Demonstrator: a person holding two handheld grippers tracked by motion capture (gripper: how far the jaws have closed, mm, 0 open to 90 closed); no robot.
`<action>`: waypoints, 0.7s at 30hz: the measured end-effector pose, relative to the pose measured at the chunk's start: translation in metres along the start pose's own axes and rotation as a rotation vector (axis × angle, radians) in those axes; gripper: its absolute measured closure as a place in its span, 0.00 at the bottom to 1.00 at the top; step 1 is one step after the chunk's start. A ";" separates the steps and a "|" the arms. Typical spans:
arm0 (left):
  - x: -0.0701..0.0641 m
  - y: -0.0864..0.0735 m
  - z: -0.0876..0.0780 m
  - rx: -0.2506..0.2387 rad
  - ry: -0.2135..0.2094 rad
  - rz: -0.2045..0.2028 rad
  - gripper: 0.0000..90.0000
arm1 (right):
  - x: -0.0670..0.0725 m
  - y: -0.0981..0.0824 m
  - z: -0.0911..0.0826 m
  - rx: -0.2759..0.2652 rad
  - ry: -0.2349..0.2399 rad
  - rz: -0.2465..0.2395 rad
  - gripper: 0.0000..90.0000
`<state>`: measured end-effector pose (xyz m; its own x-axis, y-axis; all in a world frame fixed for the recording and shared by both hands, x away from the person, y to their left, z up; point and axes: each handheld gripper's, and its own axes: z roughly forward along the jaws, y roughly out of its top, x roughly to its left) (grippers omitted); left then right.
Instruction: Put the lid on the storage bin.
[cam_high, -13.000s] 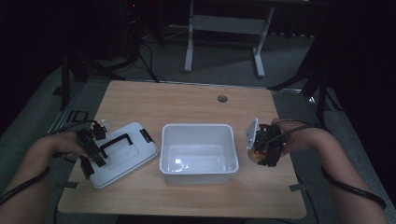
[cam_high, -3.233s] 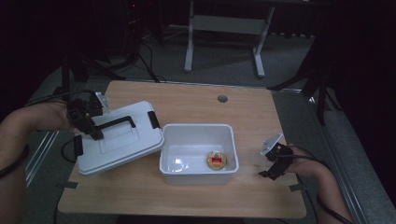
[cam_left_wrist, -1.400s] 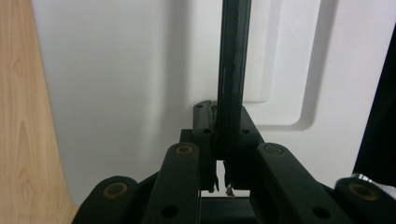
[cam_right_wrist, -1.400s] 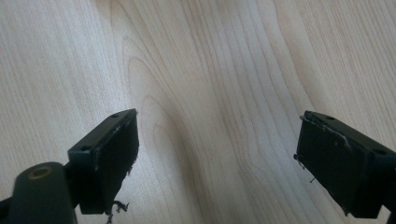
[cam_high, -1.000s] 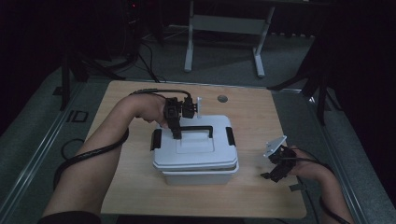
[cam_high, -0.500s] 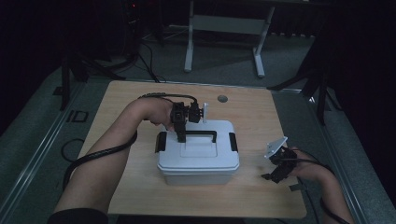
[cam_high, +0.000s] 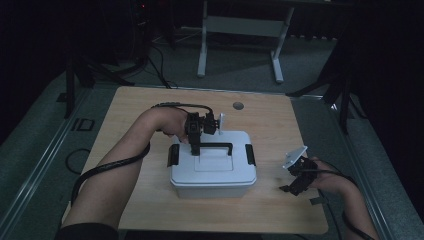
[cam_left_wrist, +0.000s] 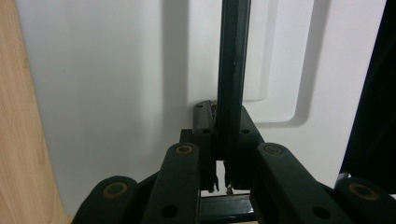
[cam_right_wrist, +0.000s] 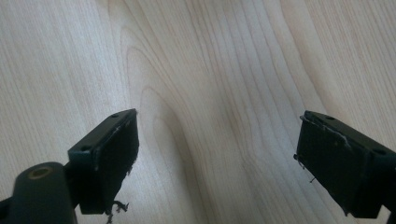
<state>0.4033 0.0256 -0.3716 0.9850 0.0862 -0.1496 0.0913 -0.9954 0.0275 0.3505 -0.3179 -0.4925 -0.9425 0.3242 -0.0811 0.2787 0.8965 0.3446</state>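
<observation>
- Lid: white smooth plastic, rounded corners, now seated on the box at frame centre; earlier it lay at the left of the surface. Closing looks nearly complete.
- Handle: thin black bar.
- Left tongs: clamped on the handle.
- Right tongs: apart, empty, over pale grained wood, lower right.

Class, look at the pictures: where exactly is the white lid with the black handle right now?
In the high view, the white lid sits on the white box at the table's middle, its black handle clamped by the left gripper.
</observation>
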 end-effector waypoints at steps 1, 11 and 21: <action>0.000 0.000 0.000 -0.002 -0.002 -0.004 0.93 | 0.000 0.000 0.000 0.001 0.000 -0.002 0.14; 0.001 -0.010 -0.003 -0.098 0.001 -0.036 0.40 | 0.000 0.002 -0.001 -0.011 -0.010 -0.003 0.14; 0.010 -0.030 -0.005 -0.221 0.074 -0.112 0.01 | 0.000 0.007 -0.001 -0.031 -0.019 -0.006 0.14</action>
<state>0.4113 0.0571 -0.3695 0.9741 0.2066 -0.0915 0.2226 -0.9471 0.2313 0.3523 -0.3118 -0.4896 -0.9405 0.3246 -0.1009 0.2666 0.8886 0.3732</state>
